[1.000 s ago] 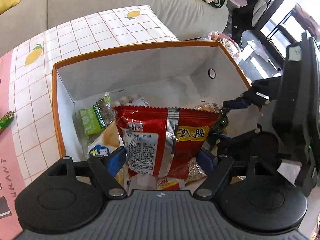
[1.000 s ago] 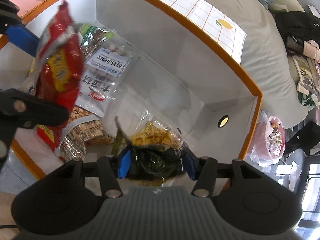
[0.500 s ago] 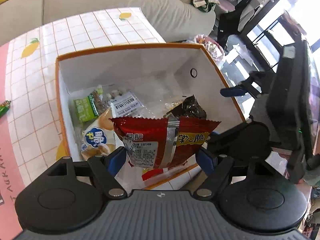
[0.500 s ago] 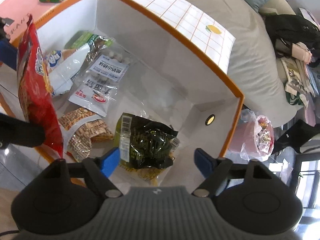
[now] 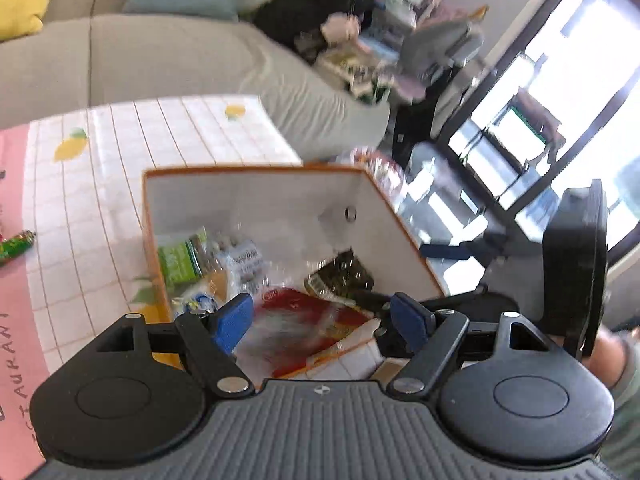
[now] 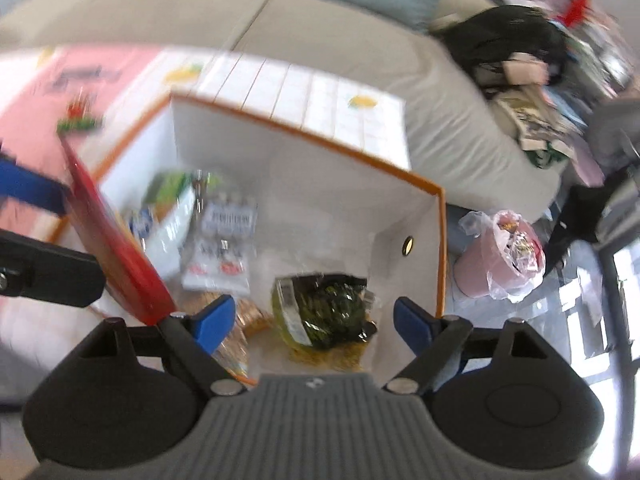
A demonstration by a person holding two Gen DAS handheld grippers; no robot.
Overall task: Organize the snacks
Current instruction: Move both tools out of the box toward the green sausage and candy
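The orange-rimmed white box (image 5: pixel 224 170) (image 6: pixel 320 140) holds several snack packs. My left gripper (image 5: pixel 322 318) hangs over the box's near edge, shut on a red snack bag (image 5: pixel 304 320), which is blurred and tilted. In the right wrist view the red snack bag (image 6: pixel 116 248) is edge-on beside the left gripper's blue finger (image 6: pixel 28 190). My right gripper (image 6: pixel 312 318) is above the box's right end with its jaws opening. A dark green bag (image 6: pixel 324 308) (image 5: pixel 340 276) lies loose on the box floor below it, touching neither pad.
A green pack (image 5: pixel 178 258) and a white packet (image 6: pixel 224 248) lie in the box's left half. A small green and red snack (image 5: pixel 16 246) is on the checked tablecloth (image 5: pixel 100 184). A grey sofa (image 5: pixel 180 60) is behind, and a pink bin (image 6: pixel 504 260) stands on the floor.
The right gripper let go of the dark green bag, widened and rose. The left gripper lifted and tipped upward, and the red bag tilted. Both views are now blurred.
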